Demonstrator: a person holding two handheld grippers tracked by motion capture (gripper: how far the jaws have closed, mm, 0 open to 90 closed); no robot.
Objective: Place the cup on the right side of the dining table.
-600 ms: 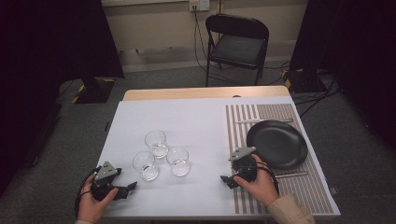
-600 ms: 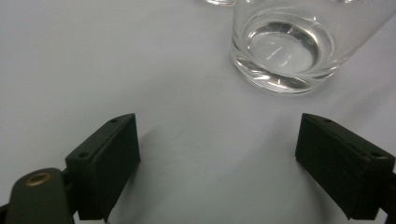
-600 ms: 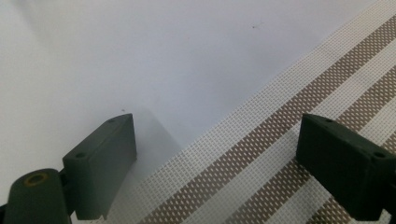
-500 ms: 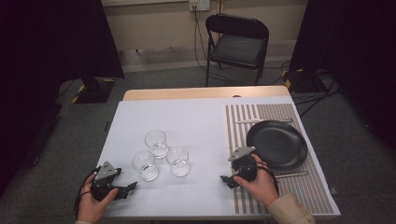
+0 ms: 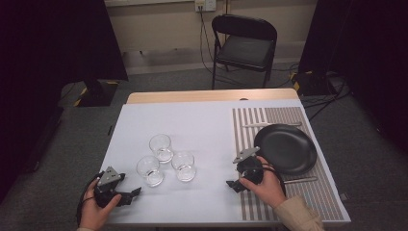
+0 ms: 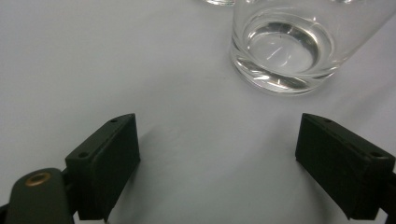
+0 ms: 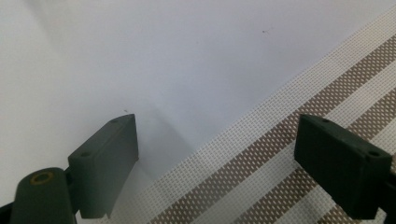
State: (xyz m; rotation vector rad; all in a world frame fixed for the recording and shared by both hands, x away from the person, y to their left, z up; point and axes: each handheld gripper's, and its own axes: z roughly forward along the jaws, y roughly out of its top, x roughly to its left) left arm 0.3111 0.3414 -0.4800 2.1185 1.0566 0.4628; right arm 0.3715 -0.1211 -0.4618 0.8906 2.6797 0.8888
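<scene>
three clear glasses (image 5: 166, 161) stand upright, clustered on the white table (image 5: 202, 120).

High view: fixed overhead, near side, facing forward-down over whole table (image 5: 202, 120) to chair (image 5: 244, 45). Left gripper view: low, close, facing nearest glass (image 6: 289, 46), also visible from above. Right gripper view: low, close, facing edge of striped mat (image 7: 299, 149), also visible from above.

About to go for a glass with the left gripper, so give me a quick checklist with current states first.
1. Left gripper jaws open, nothing between them: ok.
2. Nearest glass upright, ahead of the jaws and apart from them: ok.
3. Right gripper open, over the striped mat edge: ok.
4. Three glasses closely clustered; room to grip one alone: cannot tell.
5. Black plate well away from the glasses: ok.
</scene>
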